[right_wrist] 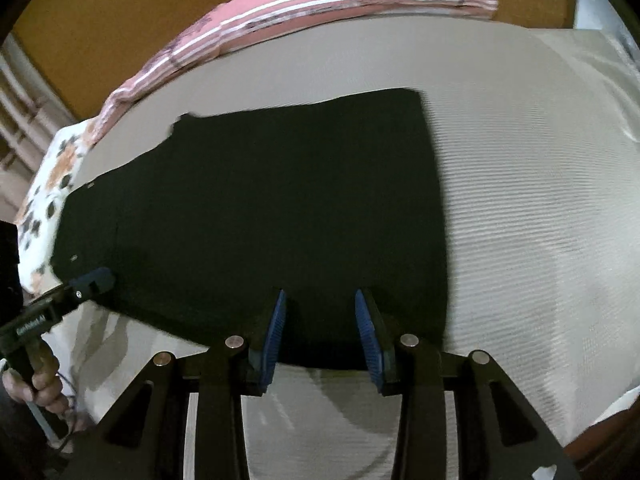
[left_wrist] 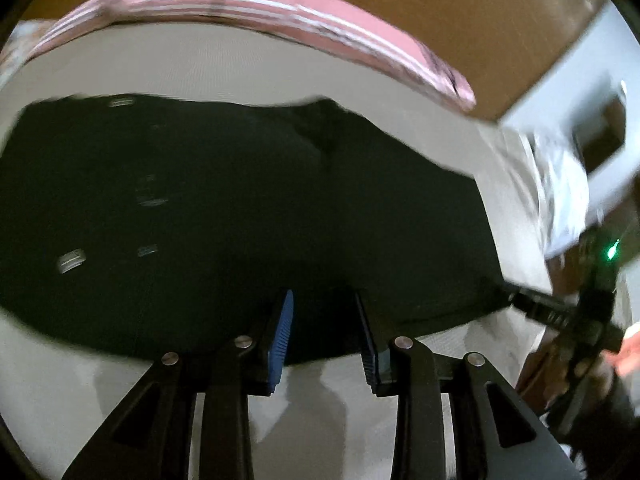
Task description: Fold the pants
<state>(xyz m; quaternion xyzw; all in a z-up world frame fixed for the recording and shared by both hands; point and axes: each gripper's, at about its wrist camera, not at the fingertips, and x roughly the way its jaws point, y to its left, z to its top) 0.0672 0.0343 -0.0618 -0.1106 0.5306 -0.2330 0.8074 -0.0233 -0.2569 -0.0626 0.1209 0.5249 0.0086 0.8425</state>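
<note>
Black pants (left_wrist: 240, 208) lie flat on a white bed sheet (left_wrist: 200, 60), with small buttons or rivets on the left part. My left gripper (left_wrist: 324, 300) is open, its blue pads just over the near edge of the pants. The right gripper shows at the right edge of this view (left_wrist: 516, 300), at the pants' near right corner. In the right wrist view the pants (right_wrist: 260, 208) lie flat with a straight right edge. My right gripper (right_wrist: 320, 300) is open over their near edge. The left gripper (right_wrist: 96, 280) shows at the far left, at the pants' near left end.
A pink striped pillow or blanket (left_wrist: 280, 12) lies along the far side of the bed against a brown headboard (left_wrist: 460, 20). A floral cloth (right_wrist: 52, 184) lies at the left end. The white sheet (right_wrist: 540, 220) extends right of the pants.
</note>
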